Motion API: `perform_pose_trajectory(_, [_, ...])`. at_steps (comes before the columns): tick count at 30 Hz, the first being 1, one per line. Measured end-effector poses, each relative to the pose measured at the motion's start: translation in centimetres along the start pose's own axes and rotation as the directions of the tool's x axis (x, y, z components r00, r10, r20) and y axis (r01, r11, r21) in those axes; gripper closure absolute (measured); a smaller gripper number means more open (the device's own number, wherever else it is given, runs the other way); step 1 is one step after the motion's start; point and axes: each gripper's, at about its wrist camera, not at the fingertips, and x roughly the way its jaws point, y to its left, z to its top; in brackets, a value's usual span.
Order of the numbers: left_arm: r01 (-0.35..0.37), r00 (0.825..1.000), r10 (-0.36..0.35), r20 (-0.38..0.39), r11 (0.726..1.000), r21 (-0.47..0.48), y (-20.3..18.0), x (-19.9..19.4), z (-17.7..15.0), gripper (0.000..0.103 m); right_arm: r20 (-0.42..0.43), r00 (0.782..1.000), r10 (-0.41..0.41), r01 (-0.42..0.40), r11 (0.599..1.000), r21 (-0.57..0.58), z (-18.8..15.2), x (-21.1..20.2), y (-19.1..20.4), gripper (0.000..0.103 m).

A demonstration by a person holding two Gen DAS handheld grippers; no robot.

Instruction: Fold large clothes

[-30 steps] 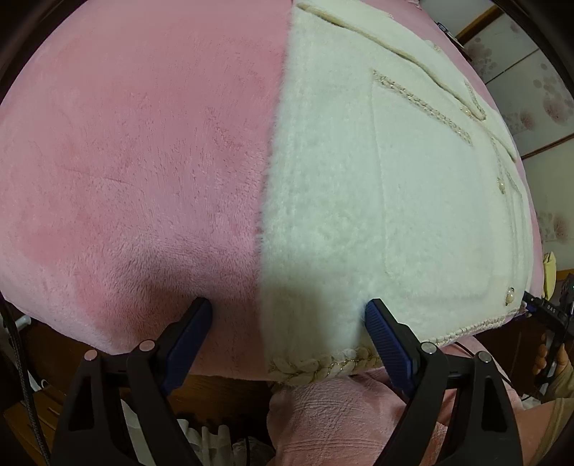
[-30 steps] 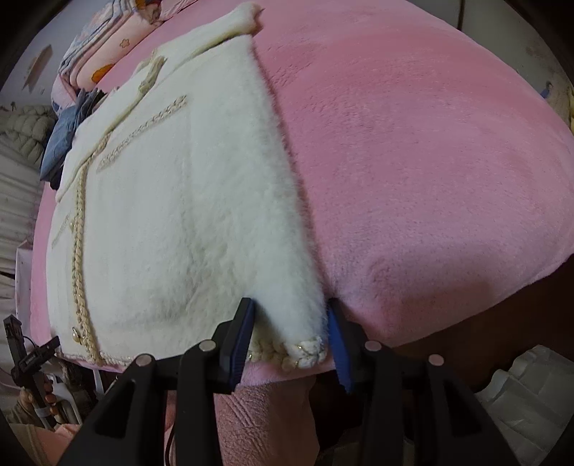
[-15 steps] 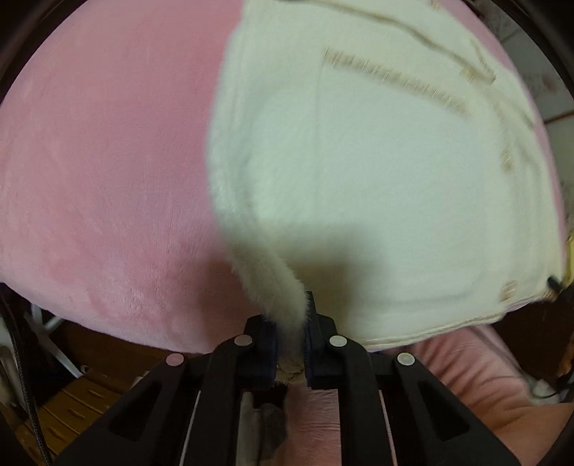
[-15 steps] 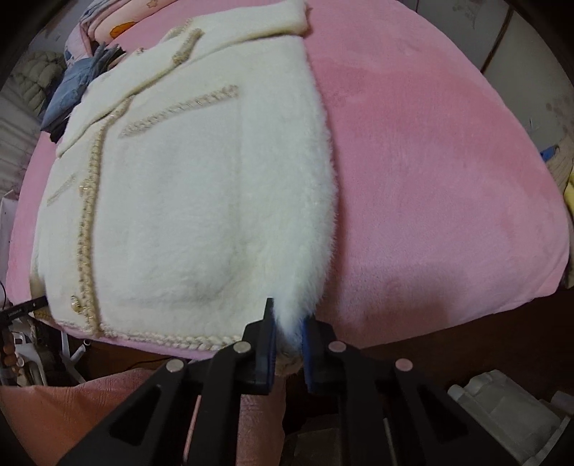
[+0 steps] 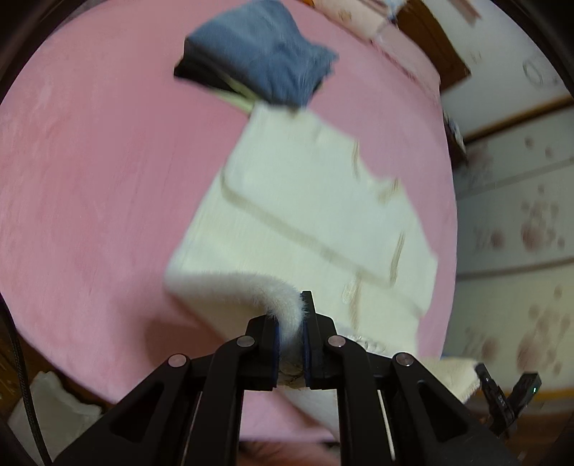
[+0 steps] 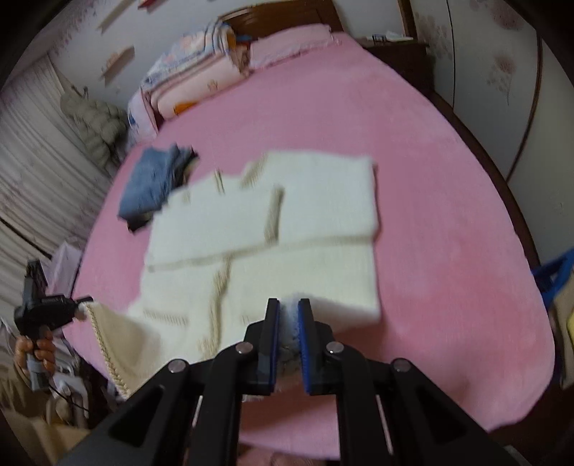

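A cream fluffy jacket (image 5: 305, 215) with braided trim lies sleeves-folded on the pink bed cover (image 5: 89, 179). My left gripper (image 5: 288, 315) is shut on its near hem corner, and the furry edge bulges up between the blue pads. In the right wrist view the jacket (image 6: 287, 222) spreads toward the headboard, and my right gripper (image 6: 288, 315) is shut on the other hem corner. Both corners are raised off the bed, so the hem hangs between them. At far left the left gripper (image 6: 82, 299) pinches the trimmed edge, held by a hand (image 6: 36, 349). Both views are motion-blurred.
A folded blue garment (image 6: 150, 179) lies just beyond the jacket's collar end. Stacked quilts (image 6: 193, 79) and a pillow sit by the wooden headboard (image 6: 280, 14). A grey padded coat (image 6: 93, 122) hangs off the bed's left side. Pink bed cover (image 6: 430, 179) stretches to the right.
Both grippers went from open around the hem to shut on its corners. They then rose, lifting the hem off the bed, and both views now take in the whole bed.
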Motion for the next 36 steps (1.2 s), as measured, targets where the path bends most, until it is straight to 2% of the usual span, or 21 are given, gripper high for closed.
perform_pose_trajectory(1, [-0.006,1.0,0.007,0.02,1.0,-0.016,-0.8,0.5,1.6,0.096,0.018,1.0,0.016,-0.016,1.0,0.017,1.7,0.3,-0.3,0.095])
perform_pose_trajectory(3, [-0.013,0.999,0.016,0.05,0.999,-0.053,-1.8,1.4,5.0,0.096,0.062,0.997,0.042,-0.046,0.997,0.064,5.5,1.4,-1.5,0.103])
perform_pose_trajectory(5, [-0.025,0.998,0.03,0.063,0.996,-0.081,-2.1,2.7,7.7,0.096,0.1,0.994,0.042,-0.053,0.993,0.106,8.8,2.6,-2.6,0.103])
perform_pose_trajectory(7, [-0.04,0.997,0.047,0.058,0.993,-0.113,-2.5,5.3,10.4,0.095,0.13,0.992,0.01,-0.029,0.989,0.146,12.4,5.2,-3.9,0.103])
perform_pose_trajectory(9, [-0.083,0.995,0.089,0.052,0.99,-0.115,-3.0,8.2,12.0,0.094,0.114,0.992,-0.048,0.029,0.986,0.162,14.6,7.8,-5.1,0.103])
perform_pose_trajectory(11, [-0.164,0.985,0.167,0.034,0.983,-0.083,-3.6,11.0,13.0,0.091,0.068,0.992,-0.109,0.097,0.983,0.157,15.9,10.5,-6.0,0.103])
perform_pose_trajectory(13, [-0.25,0.968,0.25,0.001,0.968,-0.038,-3.7,14.3,13.0,0.083,0.038,0.989,-0.146,0.14,0.981,0.132,16.2,12.6,-6.2,0.103])
perform_pose_trajectory(14, [-0.28,0.96,0.28,-0.008,0.96,-0.017,-3.8,15.3,13.3,0.083,0.013,0.984,-0.177,0.175,0.978,0.113,16.1,13.9,-6.2,0.103])
perform_pose_trajectory(16, [-0.302,0.953,0.303,-0.029,0.953,0.026,-3.5,16.6,13.6,0.08,-0.027,0.982,-0.186,0.187,0.977,0.102,15.5,15.0,-6.5,0.103])
perform_pose_trajectory(17, [-0.302,0.952,0.304,-0.041,0.953,0.037,-3.2,16.9,13.8,0.08,-0.06,0.98,-0.187,0.193,0.976,0.098,15.0,15.9,-6.7,0.101])
perform_pose_trajectory(19, [-0.282,0.956,0.286,-0.066,0.957,0.065,-2.7,17.2,14.1,0.08,-0.109,0.976,-0.19,0.201,0.975,0.094,13.6,17.1,-6.9,0.088])
perform_pose_trajectory(21, [-0.239,0.966,0.246,-0.086,0.968,0.077,-2.1,16.9,14.3,0.079,-0.145,0.971,-0.192,0.205,0.976,0.078,12.3,18.5,-7.1,0.066])
perform_pose_trajectory(25, [-0.17,0.977,0.185,-0.109,0.976,0.135,-1.5,16.5,14.8,0.079,-0.171,0.964,-0.205,0.216,0.975,0.048,10.6,20.3,-6.6,0.064])
perform_pose_trajectory(32, [-0.126,0.977,0.173,-0.126,0.941,0.315,-2.5,16.7,15.1,0.079,-0.19,0.946,-0.263,0.268,0.964,-0.005,10.6,22.9,-5.9,0.063])
perform_pose_trajectory(36, [-0.049,0.981,0.108,-0.162,0.943,0.329,-2.2,16.2,15.7,0.073,-0.213,0.936,-0.278,0.28,0.96,-0.024,10.4,24.2,-6.1,0.057])
